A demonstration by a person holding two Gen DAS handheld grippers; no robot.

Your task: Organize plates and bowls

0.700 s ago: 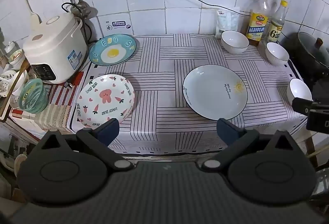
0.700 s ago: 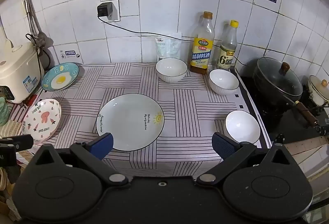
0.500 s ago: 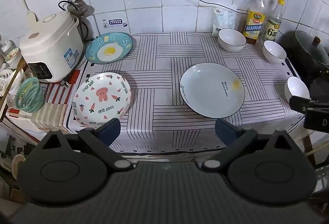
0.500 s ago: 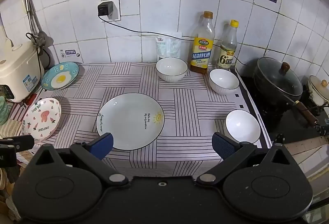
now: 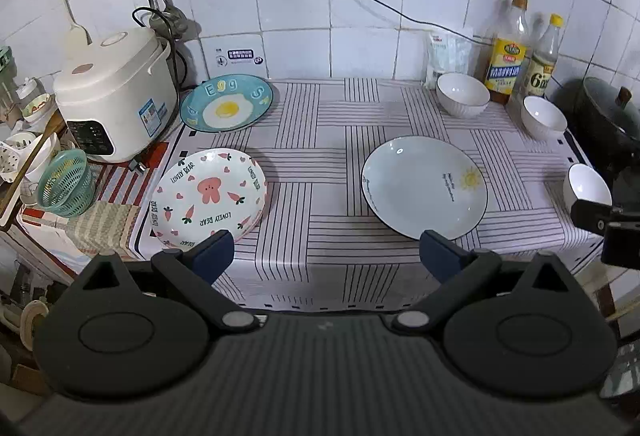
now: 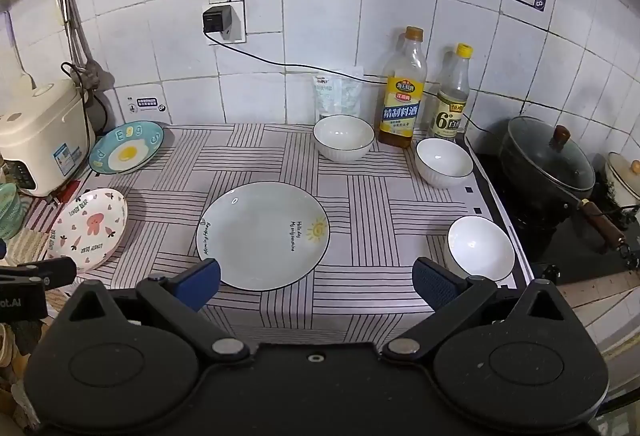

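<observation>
Three plates lie on the striped counter: a blue egg plate [image 5: 226, 102] at the back left, a pink rabbit plate [image 5: 208, 196] at the front left, and a pale sun plate [image 5: 424, 186] in the middle. Three white bowls stand on the right: one at the back [image 6: 343, 137], one beside the bottles [image 6: 444, 161], one near the front edge [image 6: 480, 248]. My left gripper [image 5: 326, 256] is open and empty, above the counter's front edge. My right gripper [image 6: 316, 282] is open and empty, in front of the sun plate [image 6: 262, 234].
A white rice cooker [image 5: 116, 96] stands at the back left with a green basket [image 5: 66, 182] beside it. Two bottles [image 6: 402, 92] and a white pouch [image 6: 338, 94] stand by the wall. A lidded black pot [image 6: 548, 160] sits on the stove at the right.
Both grippers have drifted slightly; the left view now sits a little lower and closer to the rabbit plate. Nothing on the counter has moved.
</observation>
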